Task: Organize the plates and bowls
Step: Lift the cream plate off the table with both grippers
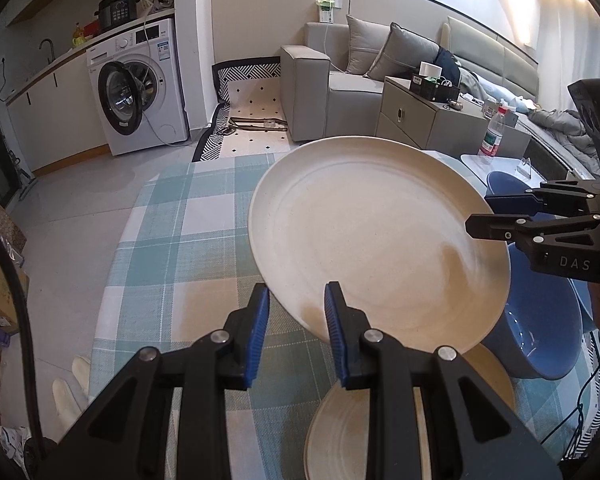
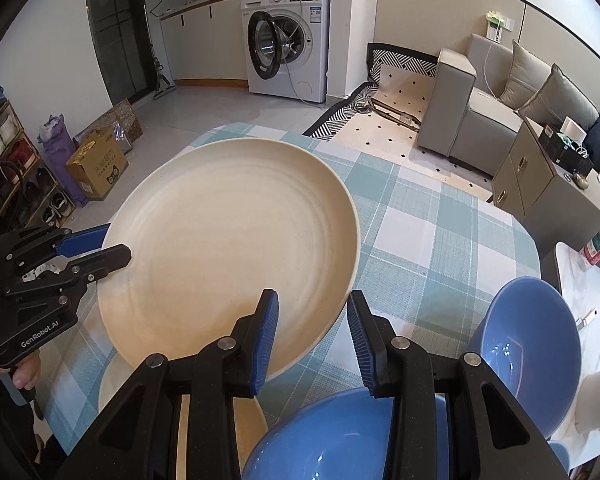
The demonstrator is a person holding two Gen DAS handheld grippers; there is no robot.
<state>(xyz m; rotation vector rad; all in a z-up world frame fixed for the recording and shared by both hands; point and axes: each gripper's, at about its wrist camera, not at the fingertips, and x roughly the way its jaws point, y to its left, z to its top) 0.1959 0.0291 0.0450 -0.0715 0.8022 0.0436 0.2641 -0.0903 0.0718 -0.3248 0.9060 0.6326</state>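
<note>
A large cream plate [image 1: 372, 236] hangs tilted above the table, held by its rim from two sides. My left gripper [image 1: 296, 300] is shut on the near-left rim; in the right wrist view, that left gripper [image 2: 114, 246] has one finger above and one below the plate [image 2: 228, 240]. My right gripper [image 2: 314, 330] is shut on the opposite rim, and the left wrist view shows this right gripper [image 1: 482, 212] at the plate's right edge. A second cream plate [image 1: 340, 432] lies on the cloth underneath. Blue bowls [image 2: 332, 444] [image 2: 532, 352] sit to the right.
The table wears a teal and white plaid cloth [image 2: 420, 240]. A white side table [image 1: 472, 160] with a water bottle [image 1: 492, 136] stands past the bowls. Beyond lie a grey sofa [image 1: 320, 92], a cabinet [image 1: 416, 116], a washing machine [image 1: 140, 88] and a cardboard box [image 2: 98, 168].
</note>
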